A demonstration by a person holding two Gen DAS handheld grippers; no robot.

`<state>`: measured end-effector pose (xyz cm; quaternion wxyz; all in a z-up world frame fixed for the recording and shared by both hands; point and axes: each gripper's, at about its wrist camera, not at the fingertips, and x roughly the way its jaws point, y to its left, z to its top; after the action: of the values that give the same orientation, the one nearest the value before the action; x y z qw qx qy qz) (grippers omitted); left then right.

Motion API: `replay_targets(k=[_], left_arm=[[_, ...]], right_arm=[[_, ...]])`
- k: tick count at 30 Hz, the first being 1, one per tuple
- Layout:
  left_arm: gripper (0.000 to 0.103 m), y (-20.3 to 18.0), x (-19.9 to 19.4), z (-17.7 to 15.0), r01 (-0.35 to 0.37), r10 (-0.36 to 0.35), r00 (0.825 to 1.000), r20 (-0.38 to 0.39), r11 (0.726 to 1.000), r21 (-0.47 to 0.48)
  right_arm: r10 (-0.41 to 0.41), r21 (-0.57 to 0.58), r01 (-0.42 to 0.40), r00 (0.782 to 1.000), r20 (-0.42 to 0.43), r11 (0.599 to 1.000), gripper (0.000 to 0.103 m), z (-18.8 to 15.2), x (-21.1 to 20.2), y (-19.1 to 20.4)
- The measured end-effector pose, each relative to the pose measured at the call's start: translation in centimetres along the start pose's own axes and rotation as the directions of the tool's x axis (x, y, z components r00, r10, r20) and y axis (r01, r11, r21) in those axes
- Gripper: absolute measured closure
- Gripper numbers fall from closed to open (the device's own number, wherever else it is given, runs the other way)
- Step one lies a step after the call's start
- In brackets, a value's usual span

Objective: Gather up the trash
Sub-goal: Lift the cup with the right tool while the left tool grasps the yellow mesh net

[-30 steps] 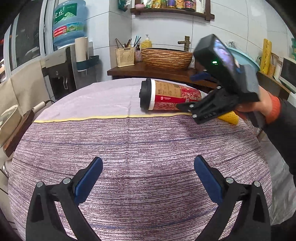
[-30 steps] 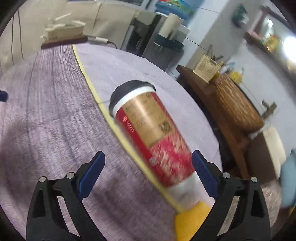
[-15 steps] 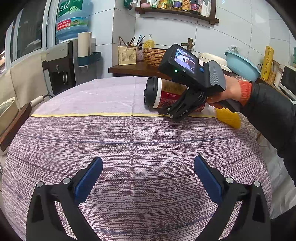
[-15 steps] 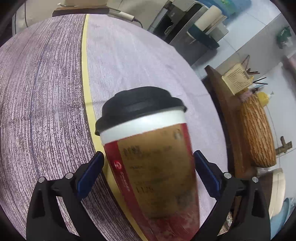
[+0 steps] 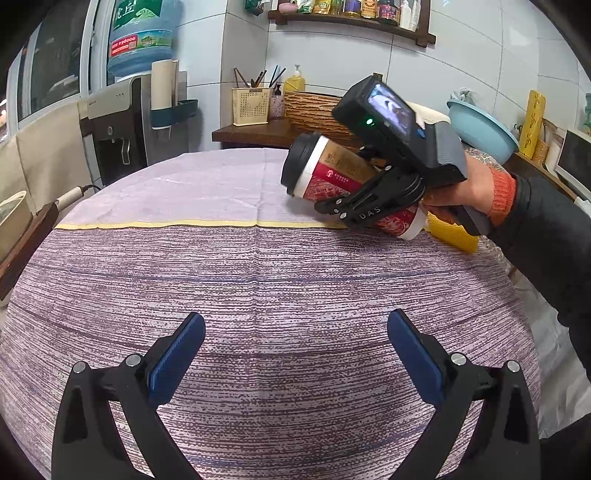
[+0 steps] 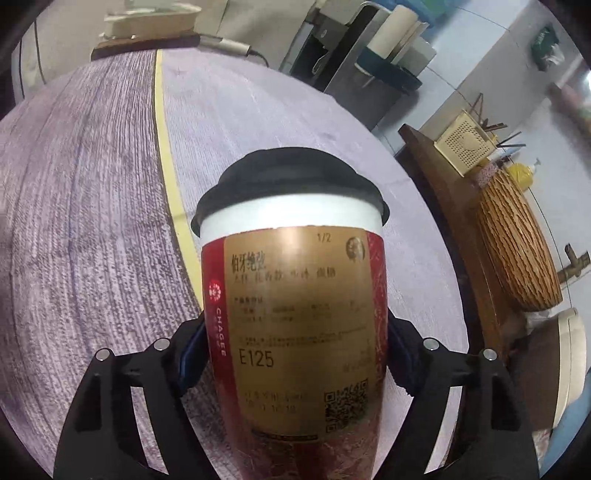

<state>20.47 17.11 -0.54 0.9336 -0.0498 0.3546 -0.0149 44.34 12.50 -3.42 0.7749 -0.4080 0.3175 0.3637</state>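
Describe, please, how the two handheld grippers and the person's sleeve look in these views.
The left gripper has black angular fingers with blue pads and silver screws. The right gripper, also black, is marked "DAS" and carries a small lit screen and green light. The sleeve is dark with an orange cuff.

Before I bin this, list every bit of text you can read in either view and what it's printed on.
"CHAGEE": red side of the paper cup, reading vertically.
"E125": the cup's brown label.
"1/2": top of that label.
"DAS": on the right tongs, whose jaws are closing on the cup.
"96000", partly: water jug label.
Chinese lines and QR code on the cup, jug lettering and shelf bottles: too blurred.
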Motion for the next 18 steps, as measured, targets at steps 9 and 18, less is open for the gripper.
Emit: replay_targets(k=[9,18], left_arm=[[0.005,-1.9,0.6,1.2,0.016,-0.014,0.999,-0.029,0.997,0.074],[0.005,-5.7,3.1,3.6,0.073,-0.066,0.997,-0.05,0.985,0.156]], right_arm=[[0.012,0.167,-0.028,0.995,0.095,0.986,0.025,-3.1,-6.2,-0.2],[-0.031,0.357,-0.035,0.984,0.178,0.934,0.025,-10.0,-13.8,-1.0]])
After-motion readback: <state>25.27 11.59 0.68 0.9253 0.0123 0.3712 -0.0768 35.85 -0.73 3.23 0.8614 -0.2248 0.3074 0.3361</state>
